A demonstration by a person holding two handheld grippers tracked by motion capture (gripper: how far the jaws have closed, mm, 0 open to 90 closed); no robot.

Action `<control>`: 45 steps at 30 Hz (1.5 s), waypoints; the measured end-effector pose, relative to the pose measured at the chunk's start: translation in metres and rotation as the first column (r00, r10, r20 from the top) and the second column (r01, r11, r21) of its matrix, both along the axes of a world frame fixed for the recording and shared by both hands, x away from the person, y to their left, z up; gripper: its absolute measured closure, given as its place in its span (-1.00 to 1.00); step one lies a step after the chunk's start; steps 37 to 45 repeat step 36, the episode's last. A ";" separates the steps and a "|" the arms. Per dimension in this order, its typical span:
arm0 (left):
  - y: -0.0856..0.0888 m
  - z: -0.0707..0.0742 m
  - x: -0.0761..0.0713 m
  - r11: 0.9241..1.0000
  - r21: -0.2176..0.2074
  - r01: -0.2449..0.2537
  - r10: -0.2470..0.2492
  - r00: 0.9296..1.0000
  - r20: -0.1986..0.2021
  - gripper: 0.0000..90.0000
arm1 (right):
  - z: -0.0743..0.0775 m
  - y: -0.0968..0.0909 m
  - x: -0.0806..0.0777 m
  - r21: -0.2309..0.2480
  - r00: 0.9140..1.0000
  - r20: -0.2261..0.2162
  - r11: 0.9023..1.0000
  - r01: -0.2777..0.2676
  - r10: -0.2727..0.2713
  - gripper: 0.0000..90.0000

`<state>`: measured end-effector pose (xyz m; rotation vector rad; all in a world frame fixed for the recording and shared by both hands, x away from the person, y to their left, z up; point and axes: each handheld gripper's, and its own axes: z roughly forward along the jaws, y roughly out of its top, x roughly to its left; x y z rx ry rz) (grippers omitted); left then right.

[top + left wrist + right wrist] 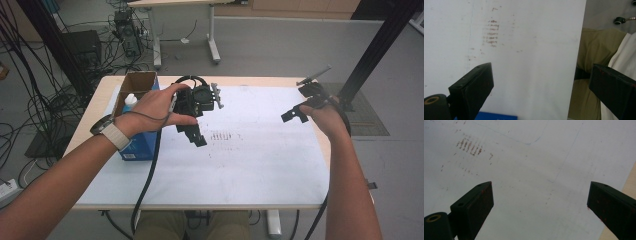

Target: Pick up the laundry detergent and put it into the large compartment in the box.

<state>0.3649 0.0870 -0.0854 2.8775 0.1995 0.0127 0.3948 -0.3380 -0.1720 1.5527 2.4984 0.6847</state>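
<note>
Both grippers, left [196, 131] and right [295, 114], hovered empty with fingers spread beside the brown smudge [221, 135], which likely needed a level approach.

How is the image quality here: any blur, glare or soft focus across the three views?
High view: even light, slightly soft, the left tool and right tool readable; no strong glare on the white sheet. Left gripper view: the brown marks fairly sharp, the near black jaws soft. Right gripper view: faint shading across the sheet, the marks readable.
</note>
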 end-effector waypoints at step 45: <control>-0.001 -0.002 0.000 1.000 0.004 -0.007 0.007 1.000 -0.002 -0.86 | -0.003 -0.004 -0.003 0.004 1.000 0.001 1.000 0.005 -0.005 -0.85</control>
